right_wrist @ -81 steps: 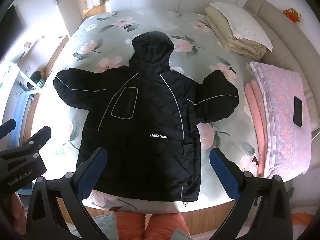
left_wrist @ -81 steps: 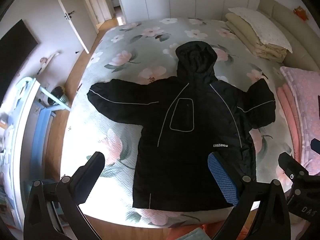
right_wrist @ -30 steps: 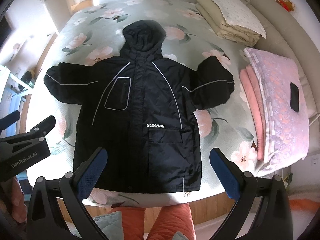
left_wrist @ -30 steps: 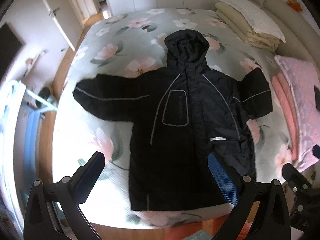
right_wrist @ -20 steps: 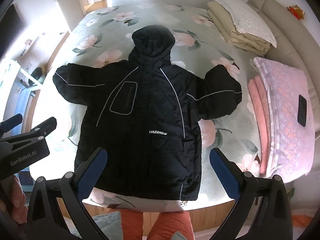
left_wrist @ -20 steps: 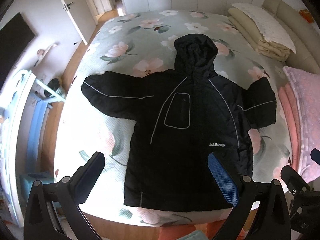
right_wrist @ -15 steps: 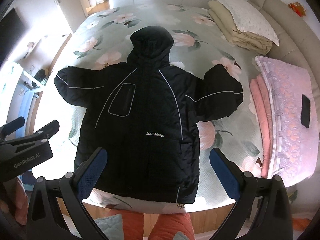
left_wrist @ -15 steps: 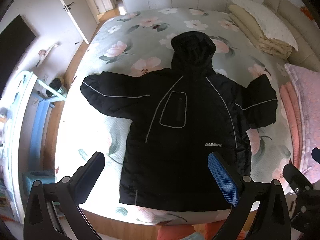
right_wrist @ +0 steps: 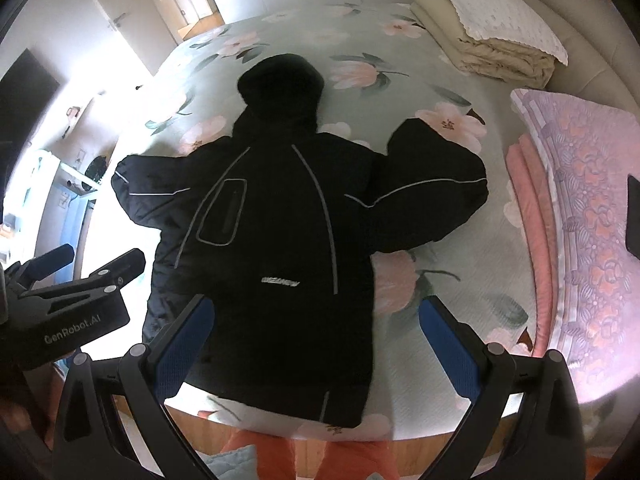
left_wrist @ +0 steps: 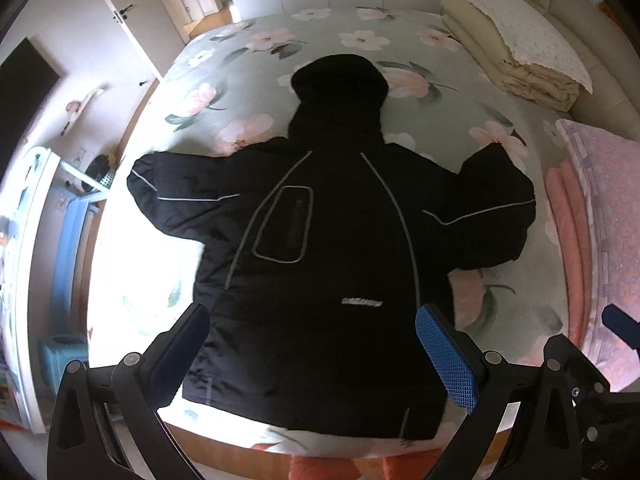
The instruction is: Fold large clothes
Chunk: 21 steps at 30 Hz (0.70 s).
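A black hooded jacket (left_wrist: 320,248) with thin grey piping lies spread flat, front up, on the floral bed (left_wrist: 248,52); it also shows in the right wrist view (right_wrist: 276,240). Its hood points away from me, both sleeves stretch out sideways, and its hem reaches the near bed edge. My left gripper (left_wrist: 312,344) is open and empty, held above the hem. My right gripper (right_wrist: 316,328) is open and empty, above the hem's right part. The left gripper's body (right_wrist: 76,312) shows at the left of the right wrist view.
Folded cream bedding (left_wrist: 516,56) lies at the bed's far right corner. A pink quilt stack (right_wrist: 576,216) with a dark phone (right_wrist: 633,216) on it lies along the right. A door (left_wrist: 132,16) and a blue-white shelf (left_wrist: 44,248) stand at the left.
Both grippers have moved closer to the bed and lower, so the jacket fills more of each view. The jacket has not moved. Both grippers stay open.
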Available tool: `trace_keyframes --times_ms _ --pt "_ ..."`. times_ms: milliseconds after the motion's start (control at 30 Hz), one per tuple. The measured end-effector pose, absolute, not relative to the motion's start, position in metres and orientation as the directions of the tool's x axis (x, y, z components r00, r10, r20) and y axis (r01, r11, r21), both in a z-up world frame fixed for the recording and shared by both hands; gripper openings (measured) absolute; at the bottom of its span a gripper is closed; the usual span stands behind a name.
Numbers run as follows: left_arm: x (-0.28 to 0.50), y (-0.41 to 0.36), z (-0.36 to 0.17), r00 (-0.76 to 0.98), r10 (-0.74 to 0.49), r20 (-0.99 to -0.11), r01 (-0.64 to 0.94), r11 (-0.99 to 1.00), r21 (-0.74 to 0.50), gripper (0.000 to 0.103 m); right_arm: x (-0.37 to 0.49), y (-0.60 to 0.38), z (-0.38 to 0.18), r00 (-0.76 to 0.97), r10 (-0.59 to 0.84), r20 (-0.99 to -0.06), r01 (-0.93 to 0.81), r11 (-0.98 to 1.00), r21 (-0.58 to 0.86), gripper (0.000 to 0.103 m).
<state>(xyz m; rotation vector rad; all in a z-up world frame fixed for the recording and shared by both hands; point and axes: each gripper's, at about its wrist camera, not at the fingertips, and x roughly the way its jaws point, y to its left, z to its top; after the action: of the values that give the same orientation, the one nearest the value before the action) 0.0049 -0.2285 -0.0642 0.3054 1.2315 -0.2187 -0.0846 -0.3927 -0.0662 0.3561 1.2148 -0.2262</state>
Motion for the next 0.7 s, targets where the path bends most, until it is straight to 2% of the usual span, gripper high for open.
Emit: trace_keyframes --times_ms 200,333,567,700 --pt "0.009 -0.29 -0.096 0.317 -0.008 -0.948 0.342 0.934 0.106 0.103 -0.088 -0.472 -0.106 0.34 0.074 -0.937 0.4 0.891 0.216 0.102" --pt "0.014 -0.324 -0.126 0.313 -0.038 -0.949 0.371 0.925 0.085 0.103 -0.086 -0.549 -0.145 0.375 0.061 -0.925 0.469 0.848 0.247 0.102" --pt "0.031 -0.361 -0.18 0.337 -0.057 -0.94 0.401 0.912 0.088 0.103 -0.057 -0.687 -0.25 0.399 -0.012 -0.917 0.598 0.761 0.25 0.101" --pt "0.041 -0.37 -0.219 0.346 -0.05 -0.937 0.412 0.905 0.104 0.103 -0.032 -0.746 -0.316 0.428 -0.004 -0.904 0.652 0.694 0.306 0.092"
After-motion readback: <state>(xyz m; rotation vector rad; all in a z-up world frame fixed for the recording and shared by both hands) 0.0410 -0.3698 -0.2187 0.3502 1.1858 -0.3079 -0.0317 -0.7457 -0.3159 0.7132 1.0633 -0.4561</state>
